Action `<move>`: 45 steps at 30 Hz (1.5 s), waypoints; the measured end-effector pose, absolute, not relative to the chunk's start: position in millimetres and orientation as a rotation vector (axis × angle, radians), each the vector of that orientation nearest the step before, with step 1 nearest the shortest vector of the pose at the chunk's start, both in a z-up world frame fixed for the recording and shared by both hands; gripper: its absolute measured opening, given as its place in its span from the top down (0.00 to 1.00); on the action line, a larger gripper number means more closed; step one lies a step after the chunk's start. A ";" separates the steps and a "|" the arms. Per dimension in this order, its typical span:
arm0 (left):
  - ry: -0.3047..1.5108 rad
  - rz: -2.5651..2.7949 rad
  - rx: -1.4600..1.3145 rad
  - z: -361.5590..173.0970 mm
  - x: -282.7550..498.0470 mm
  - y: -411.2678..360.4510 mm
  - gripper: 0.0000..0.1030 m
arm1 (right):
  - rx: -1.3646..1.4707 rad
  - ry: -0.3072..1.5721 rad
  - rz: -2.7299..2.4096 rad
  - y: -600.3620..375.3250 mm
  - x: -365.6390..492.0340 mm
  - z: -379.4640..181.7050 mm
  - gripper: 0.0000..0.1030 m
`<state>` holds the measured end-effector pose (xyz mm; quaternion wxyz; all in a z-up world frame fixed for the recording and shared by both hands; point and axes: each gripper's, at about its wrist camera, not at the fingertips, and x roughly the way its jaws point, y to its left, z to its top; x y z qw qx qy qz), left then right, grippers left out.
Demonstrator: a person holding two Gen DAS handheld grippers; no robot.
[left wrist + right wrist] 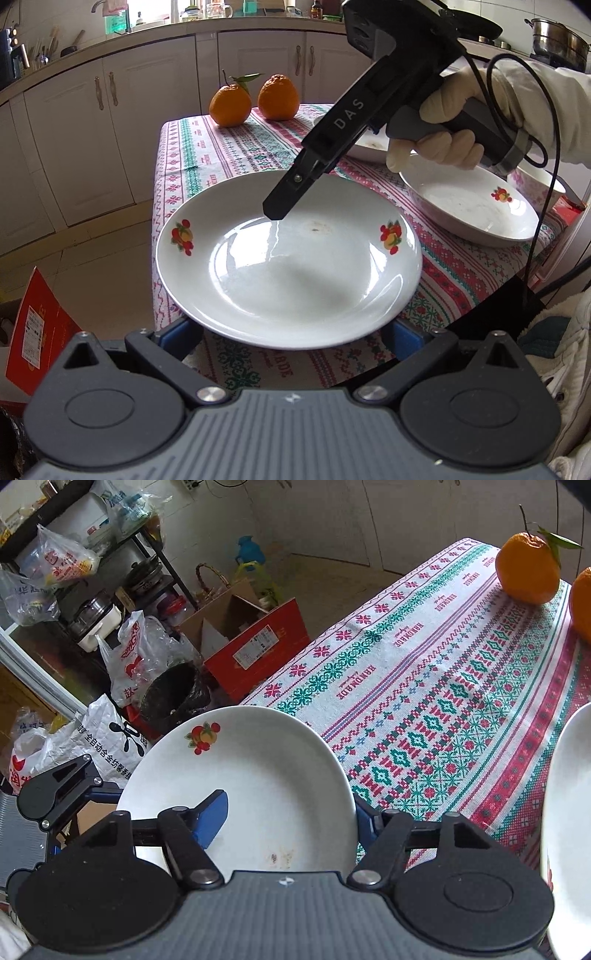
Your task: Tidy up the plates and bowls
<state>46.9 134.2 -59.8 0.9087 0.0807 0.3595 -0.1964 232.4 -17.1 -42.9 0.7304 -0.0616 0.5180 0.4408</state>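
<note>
patterned tablecloth (236,155) spread over the table. near its front edge, white fruit-print plate (288,266); second plate (469,206) well to the right. left gripper (291,332) spread wide, fingers hidden under the near rim. right gripper (291,812) wide too, astride the far rim without gripping. two oranges (255,99) at the back.
</note>
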 end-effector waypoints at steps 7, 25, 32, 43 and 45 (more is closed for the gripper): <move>0.736 -0.420 0.178 -59.3 59.5 135.8 0.02 | -0.136 1.129 0.939 -18.9 238.3 -38.9 0.27; 0.725 -0.459 0.193 -62.0 125.5 143.2 0.02 | -0.120 1.066 0.862 -17.3 295.4 -34.5 0.27; 0.724 -0.467 0.204 -63.9 138.0 145.8 0.02 | -0.109 1.062 0.844 -17.9 308.8 -40.3 0.27; 0.717 -0.468 0.217 -63.4 145.7 144.4 0.02 | -0.098 1.056 0.823 -19.1 318.1 -45.0 0.26; 0.716 -0.470 0.213 -63.5 145.4 144.5 0.02 | -0.110 1.053 0.826 -18.3 317.2 -44.9 0.25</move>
